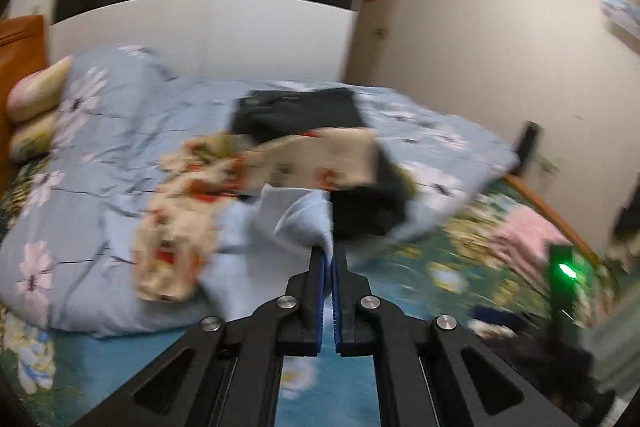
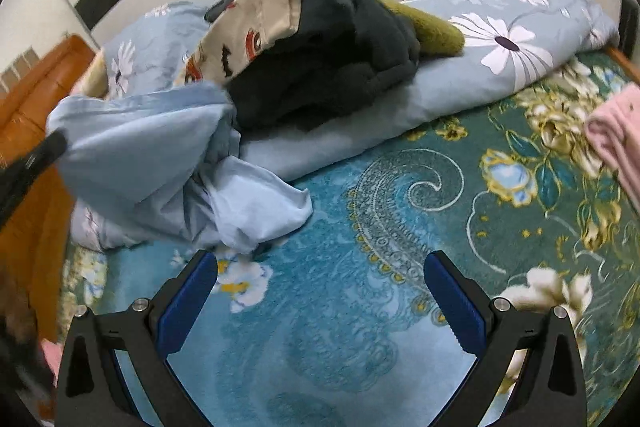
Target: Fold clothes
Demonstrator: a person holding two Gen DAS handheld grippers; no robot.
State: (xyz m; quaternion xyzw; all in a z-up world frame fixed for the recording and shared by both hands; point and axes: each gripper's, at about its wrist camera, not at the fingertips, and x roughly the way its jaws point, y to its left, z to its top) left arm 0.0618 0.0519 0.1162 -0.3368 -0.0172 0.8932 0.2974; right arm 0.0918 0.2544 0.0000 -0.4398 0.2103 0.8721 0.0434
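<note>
The left gripper (image 1: 330, 259) pinches a soft, crumpled light-blue shirt (image 2: 160, 163) lifted beside a dark fleecy heap on the quilt (image 2: 500, 39). The right gripper (image 2: 320, 291) hangs wide open over the patterned bedsheet (image 2: 400, 227).

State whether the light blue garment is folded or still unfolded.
Unfolded: the light blue garment hangs bunched and creased from the left gripper, one end trailing on the bedspread.
</note>
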